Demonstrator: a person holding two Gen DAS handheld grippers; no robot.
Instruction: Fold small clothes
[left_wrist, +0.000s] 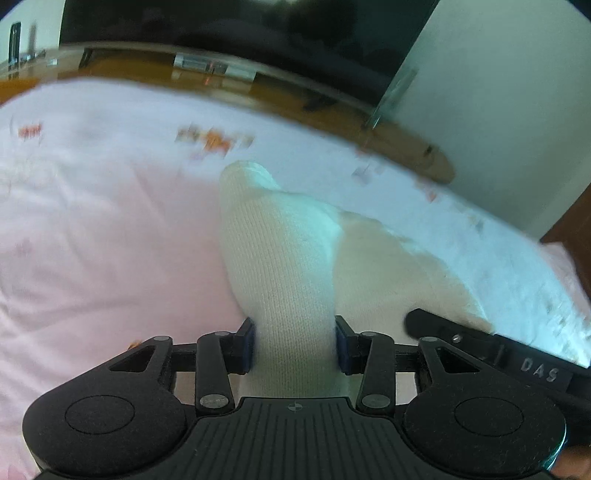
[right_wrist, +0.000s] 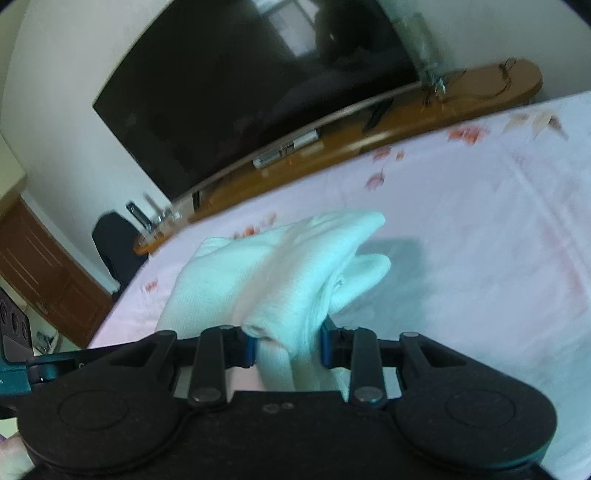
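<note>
A white knitted sock (left_wrist: 280, 254) is held between both grippers above a pink bed sheet (left_wrist: 92, 221). My left gripper (left_wrist: 295, 343) is shut on one end of the sock, which runs forward from its blue pads. My right gripper (right_wrist: 286, 343) is shut on bunched white sock fabric (right_wrist: 288, 266), which hangs folded over in front of it. The right gripper's black body (left_wrist: 498, 350) shows at the lower right of the left wrist view, close beside the sock.
The pink sheet (right_wrist: 461, 258) with small red flower prints covers the bed. Beyond the bed's far edge stands a wooden TV bench (right_wrist: 369, 133) with a large dark TV (right_wrist: 240, 85). A brown wooden cabinet (right_wrist: 40, 266) is at the left.
</note>
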